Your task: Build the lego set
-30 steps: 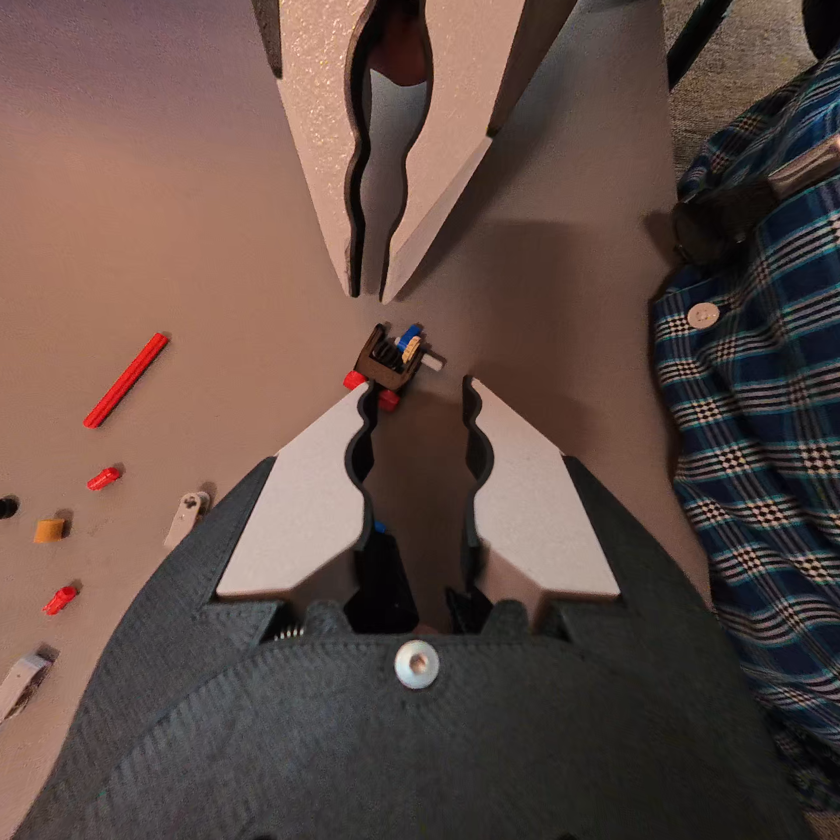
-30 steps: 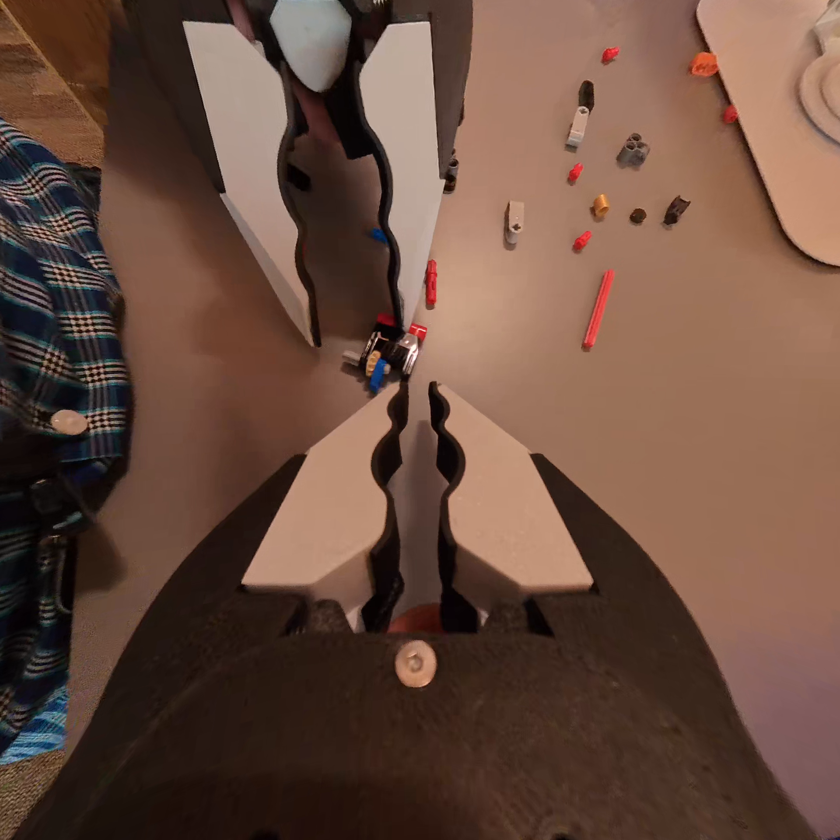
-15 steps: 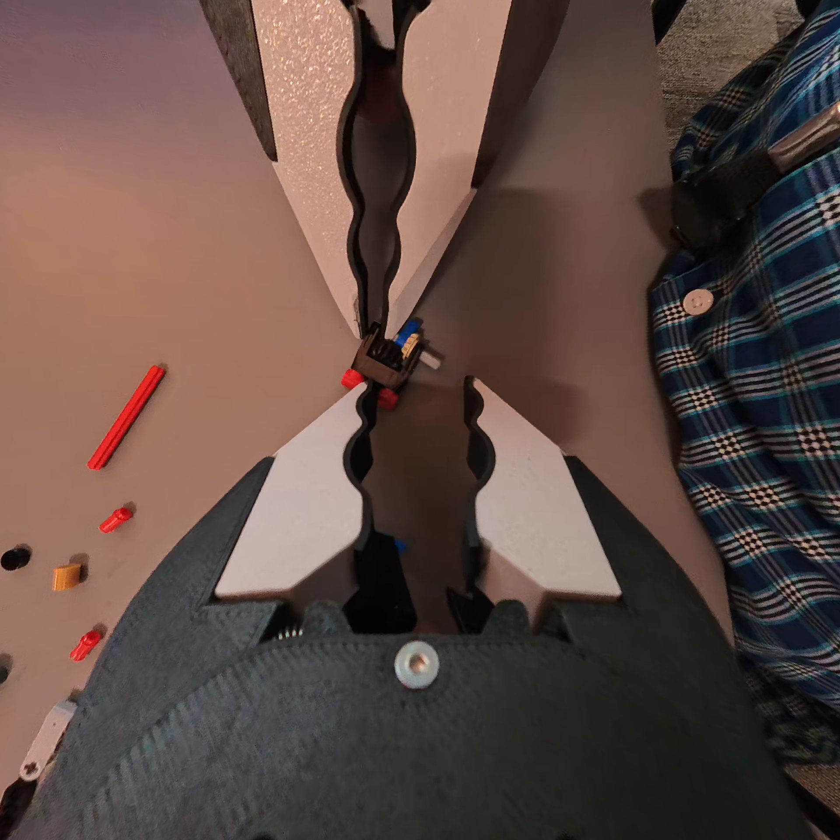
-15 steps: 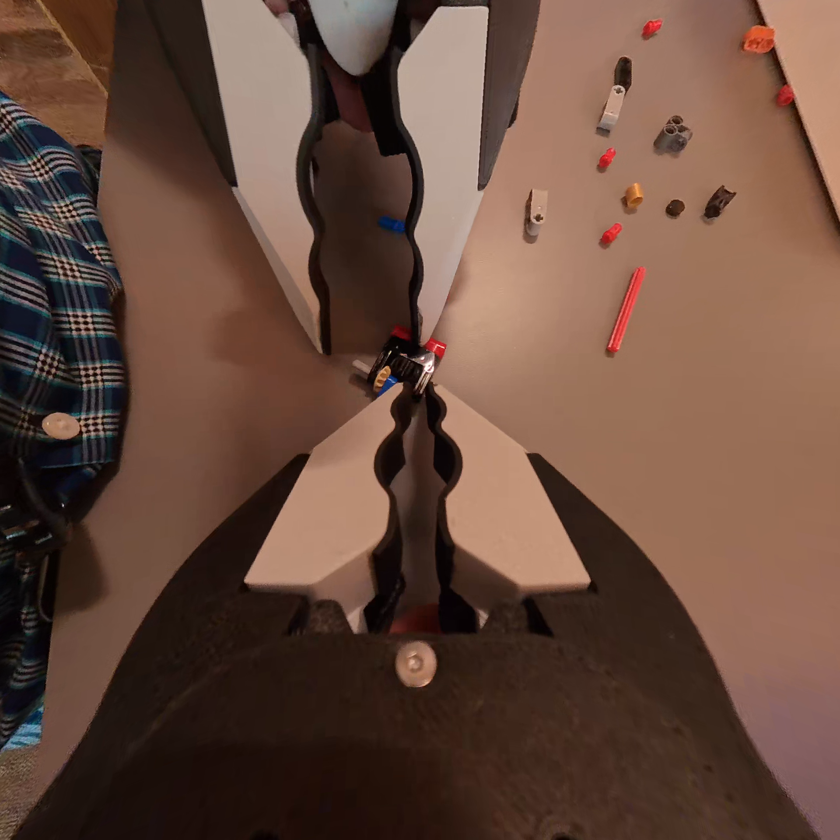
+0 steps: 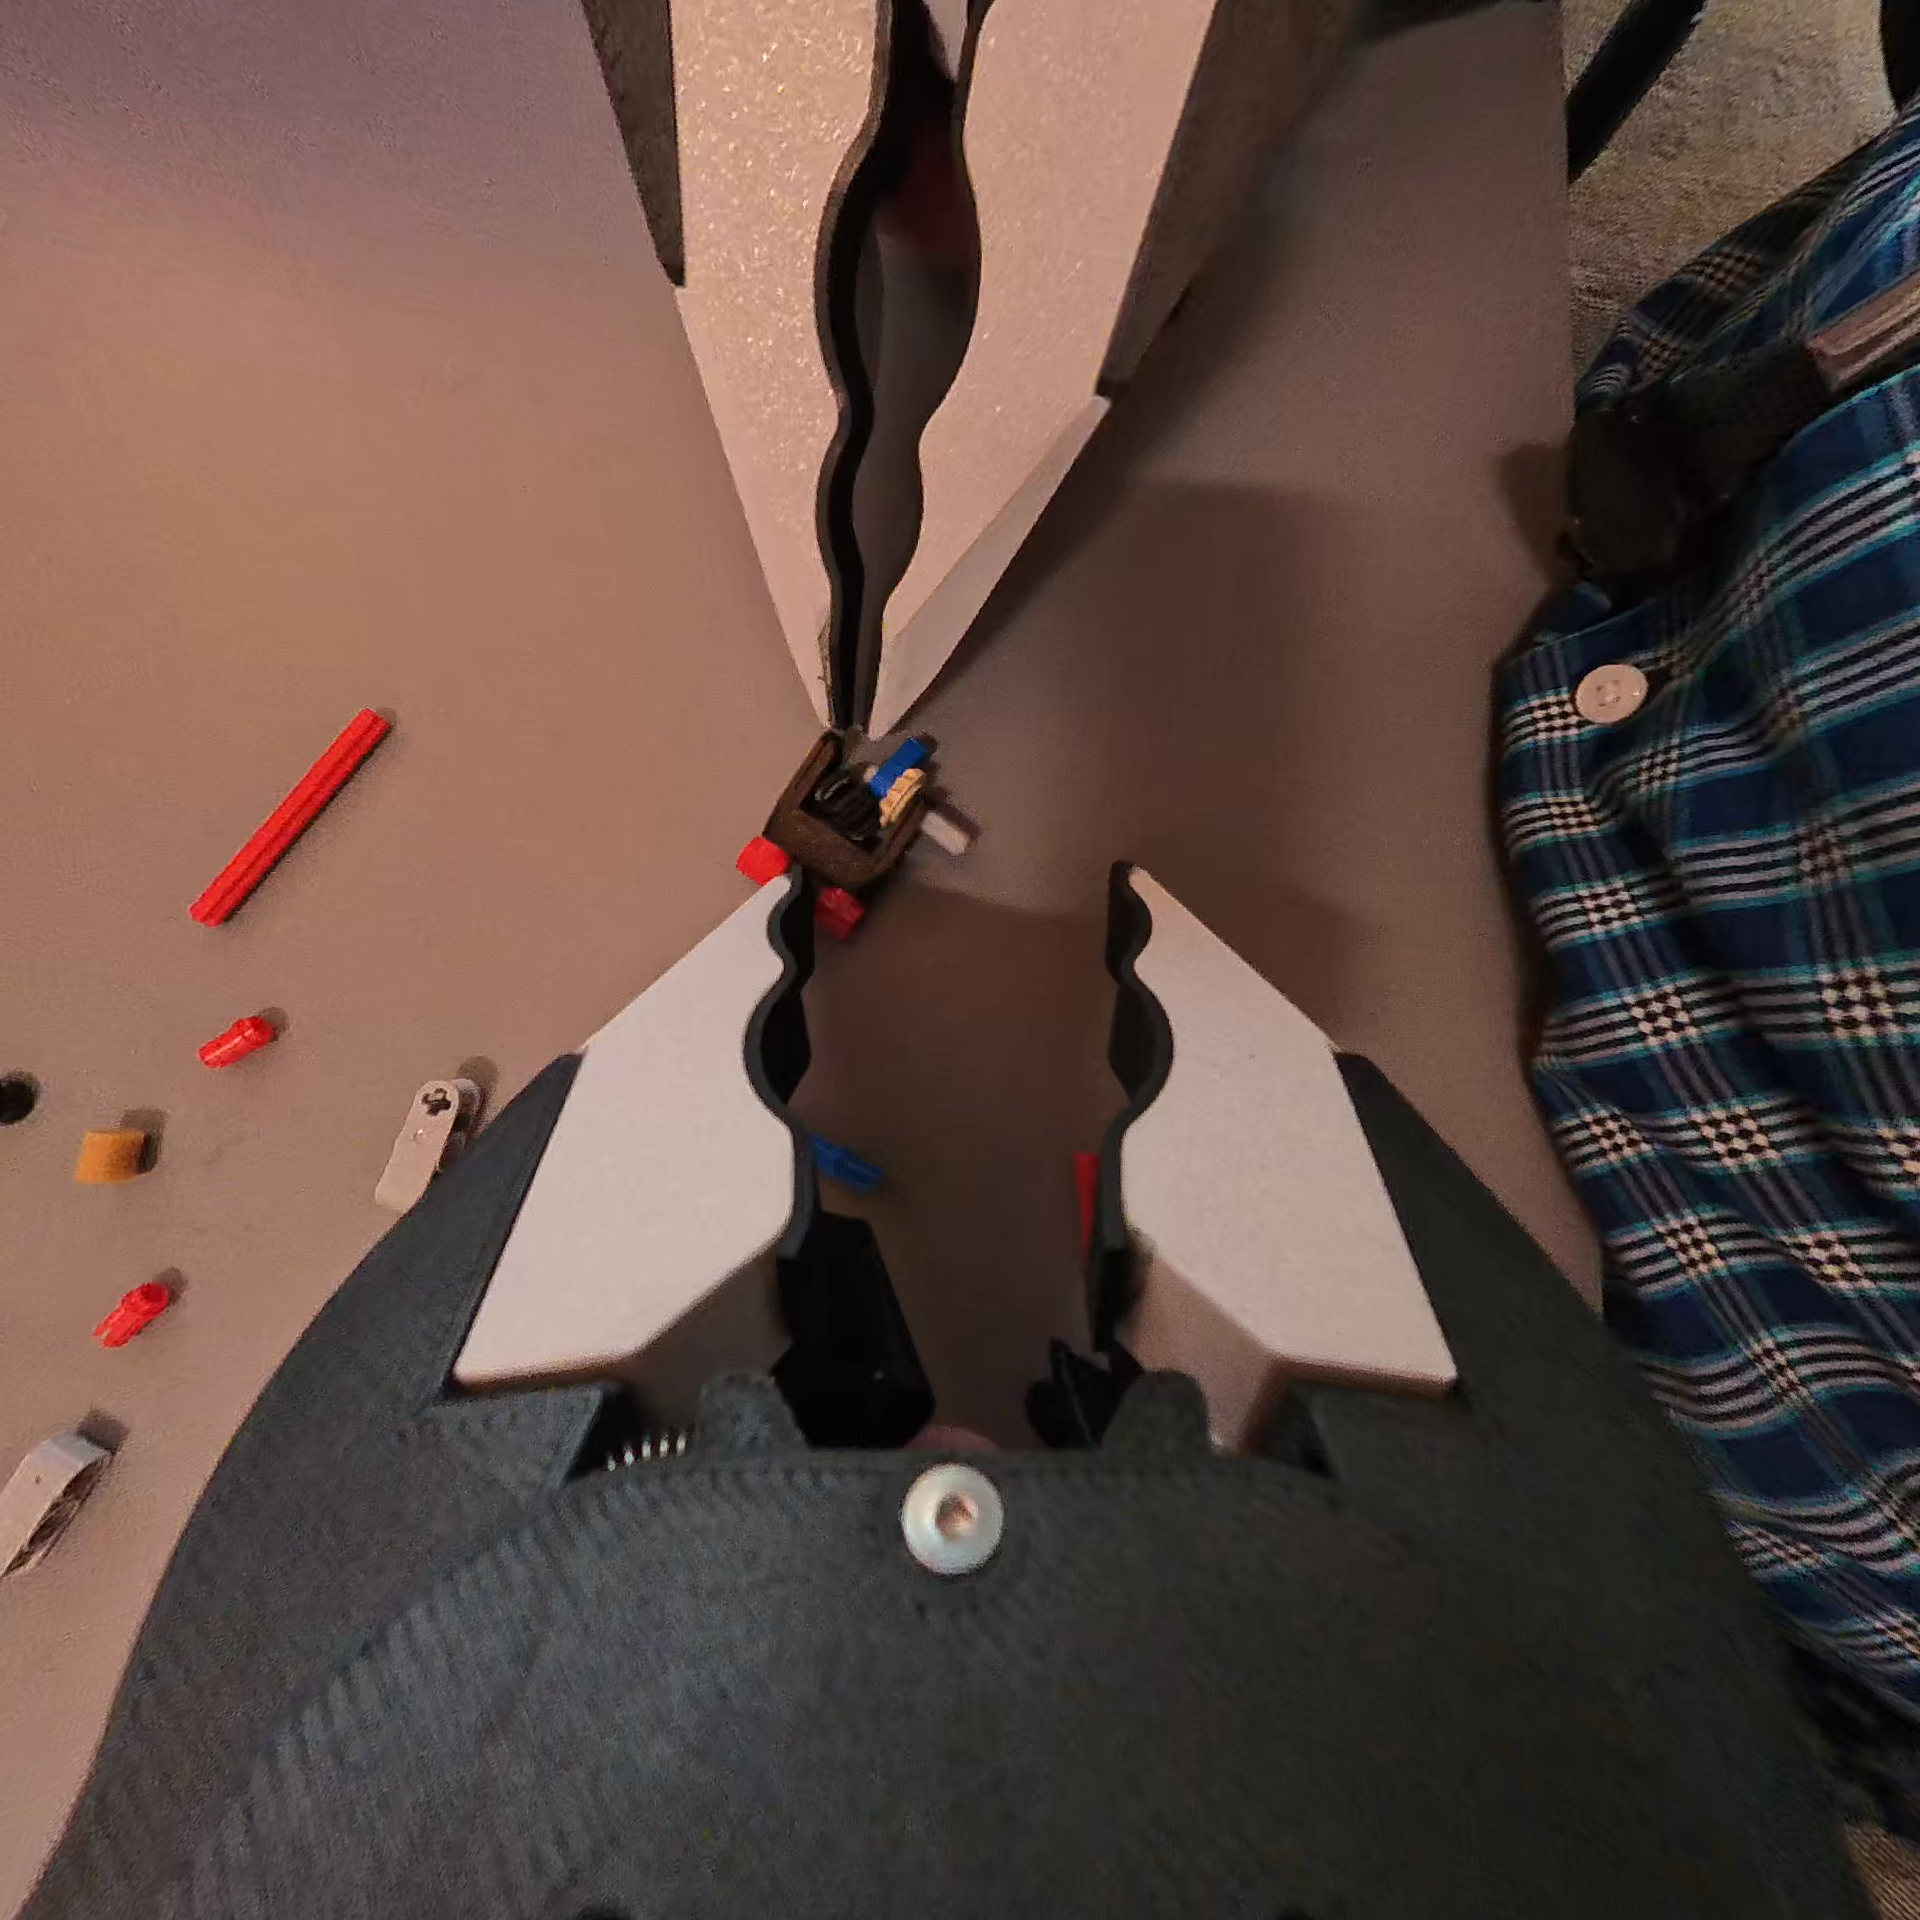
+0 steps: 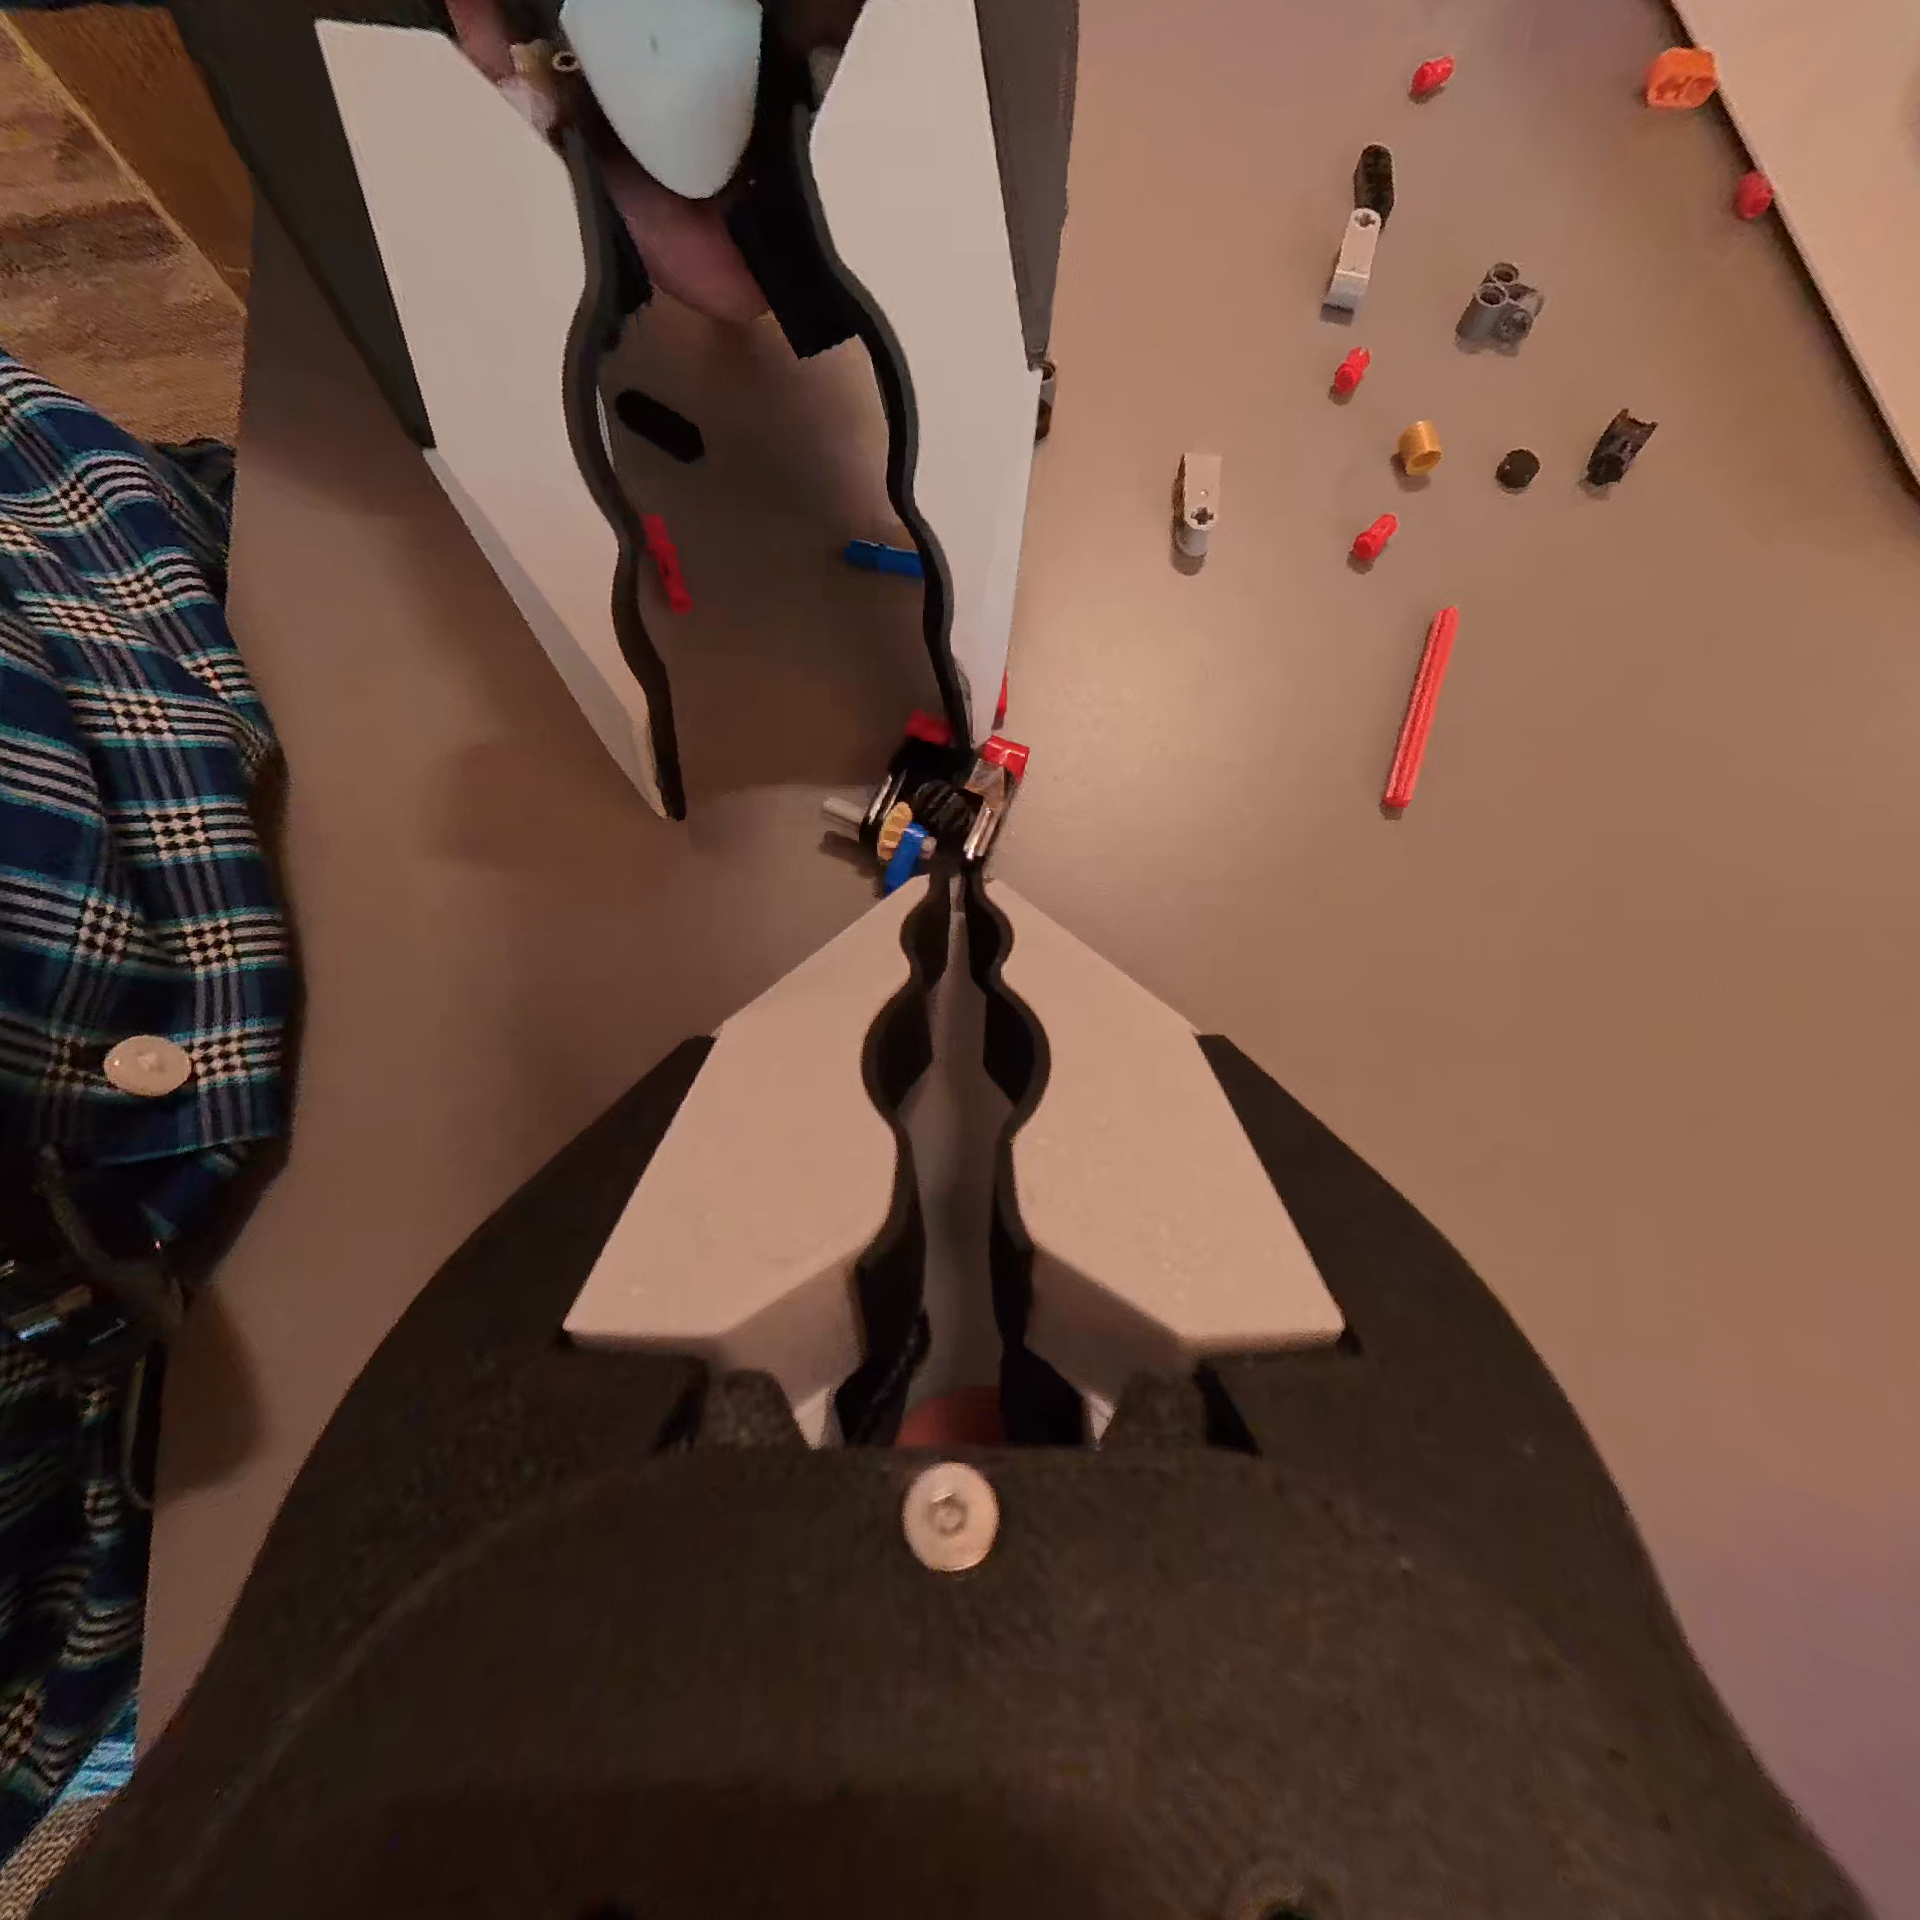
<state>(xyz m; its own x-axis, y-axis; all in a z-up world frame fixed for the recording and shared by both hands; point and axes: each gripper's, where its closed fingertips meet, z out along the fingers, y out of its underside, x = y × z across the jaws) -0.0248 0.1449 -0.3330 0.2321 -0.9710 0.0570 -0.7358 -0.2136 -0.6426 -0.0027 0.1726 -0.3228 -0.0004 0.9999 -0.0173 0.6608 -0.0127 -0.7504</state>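
Observation:
A small lego assembly (image 5: 847, 821), a black frame with a dark gear, tan and blue parts and red pins, lies on the brown table; it also shows in the right wrist view (image 6: 935, 805). My right gripper (image 6: 958, 883) reaches it from the far side, and its jaws are pinched nearly together on the frame's edge; it shows in the left wrist view (image 5: 852, 717) too. My left gripper (image 5: 956, 883) is open. Its left fingertip (image 5: 779, 904) rests against the assembly by a red pin. It appears at the top of the right wrist view (image 6: 821, 764).
Loose parts lie beside it: a long red axle (image 6: 1420, 707), red pins (image 6: 1374, 537), grey connectors (image 6: 1197, 504), a tan bush (image 6: 1418, 447). A blue pin (image 5: 847, 1162) lies between the left fingers. A person in a plaid shirt (image 5: 1714, 935) is at the table edge. A white tray (image 6: 1849, 208) is far right. The gap from one gripper's tips to the other's is roughly 4 centimeters.
My right gripper has moved forward to the assembly and its jaws have narrowed onto the frame's edge. The left gripper has stayed open against the assembly.

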